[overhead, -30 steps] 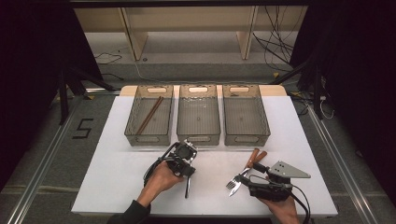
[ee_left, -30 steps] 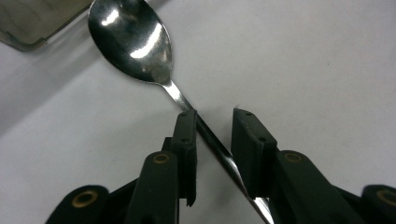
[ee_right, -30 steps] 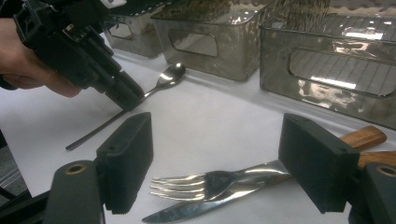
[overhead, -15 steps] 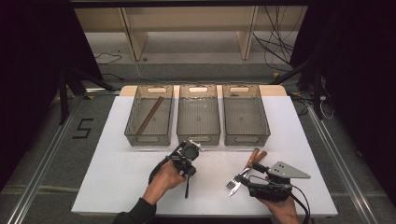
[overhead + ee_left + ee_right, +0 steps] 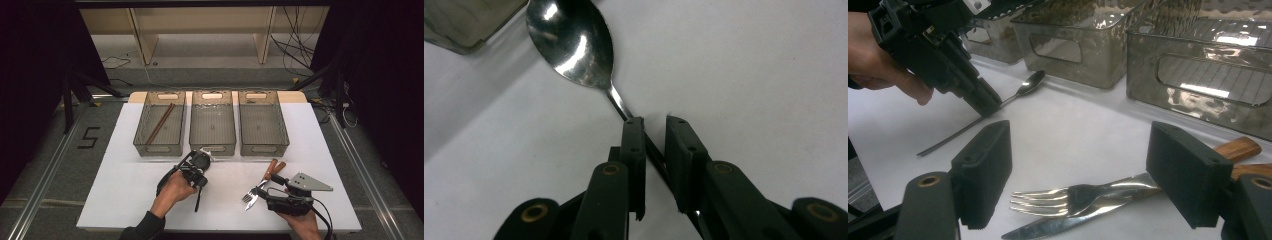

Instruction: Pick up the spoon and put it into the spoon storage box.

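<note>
- Spoon lies flat on the white table, with its bowl close to the front wall of the middle bin.
- I hold my left gripper over the thin handle of the spoon; the handle runs between the two jaws.
- These jaws have just been closing, and now only a narrow gap remains. I cannot tell if the pads already press on the handle.
- My right gripper rests low over the table on the right side, with its jaws wide apart and holding nothing.
- Between these jaws, on the table, I see a fork and a knife with wooden handles.
- In the left bin lie brown chopsticks.
</note>
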